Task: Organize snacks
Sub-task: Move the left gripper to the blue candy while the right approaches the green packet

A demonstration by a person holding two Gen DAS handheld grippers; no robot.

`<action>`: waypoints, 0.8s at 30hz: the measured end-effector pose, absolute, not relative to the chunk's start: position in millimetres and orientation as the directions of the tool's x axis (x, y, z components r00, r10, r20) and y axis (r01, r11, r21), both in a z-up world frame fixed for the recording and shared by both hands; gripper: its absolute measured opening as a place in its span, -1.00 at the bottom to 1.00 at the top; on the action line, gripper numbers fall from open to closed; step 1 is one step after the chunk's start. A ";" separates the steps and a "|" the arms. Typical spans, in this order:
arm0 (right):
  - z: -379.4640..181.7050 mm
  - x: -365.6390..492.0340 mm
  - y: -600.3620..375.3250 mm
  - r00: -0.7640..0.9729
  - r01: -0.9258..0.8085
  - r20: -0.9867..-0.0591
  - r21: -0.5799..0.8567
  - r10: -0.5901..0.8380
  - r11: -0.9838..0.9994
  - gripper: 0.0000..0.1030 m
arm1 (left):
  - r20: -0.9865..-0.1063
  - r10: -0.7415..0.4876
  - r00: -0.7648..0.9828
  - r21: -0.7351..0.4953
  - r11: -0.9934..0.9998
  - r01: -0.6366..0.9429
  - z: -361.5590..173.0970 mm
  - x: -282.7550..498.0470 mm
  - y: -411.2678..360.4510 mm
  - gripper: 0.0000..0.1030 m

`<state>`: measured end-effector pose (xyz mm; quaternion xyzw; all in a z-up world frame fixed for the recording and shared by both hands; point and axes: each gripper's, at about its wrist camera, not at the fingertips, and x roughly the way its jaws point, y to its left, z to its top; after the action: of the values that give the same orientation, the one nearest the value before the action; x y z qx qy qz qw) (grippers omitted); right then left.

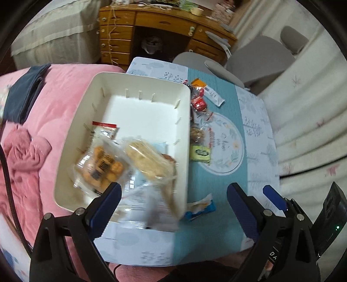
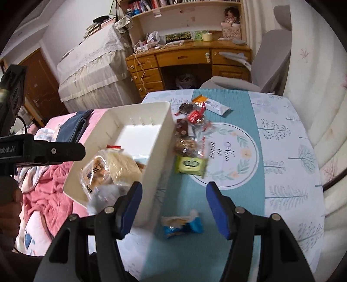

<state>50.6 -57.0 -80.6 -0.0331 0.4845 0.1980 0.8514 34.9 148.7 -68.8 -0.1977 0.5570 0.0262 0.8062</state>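
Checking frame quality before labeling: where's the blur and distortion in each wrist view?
Left wrist: snack bags in the white bin smear with motion blur, worst near the bottom; the wooden desk is sharper, and the fisheye bends the edges. Right wrist: the green packet and blue wrapper are streaked, the tablecloth print is crisp, corners are dark and the wall curves.

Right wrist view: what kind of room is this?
Most likely a bedroom: pink bedding beside the small table, a cluttered wooden desk and bookshelves behind.
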 end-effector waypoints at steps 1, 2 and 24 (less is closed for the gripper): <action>-79.5 54.9 -66.7 0.444 -0.391 -0.839 0.136 0.316 0.910 0.20 | -0.907 -0.172 0.383 -0.289 0.918 -0.272 -68.7 34.6 143.2 0.89; -78.7 58.1 -73.6 0.439 -0.407 -0.839 0.133 0.321 0.904 0.20 | -0.905 -0.159 0.394 -0.287 0.912 -0.292 -68.3 33.4 132.4 0.89; -97.8 136.1 -157.4 0.285 -0.613 -0.863 0.169 0.416 0.771 0.20 | -0.951 -0.116 0.288 -0.253 0.828 -0.500 -136.6 3.7 8.5 0.89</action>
<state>136.1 -157.4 -97.8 -0.0980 0.5028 0.3236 0.7955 3.7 8.5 -136.6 -0.2643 0.5830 0.1269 0.7578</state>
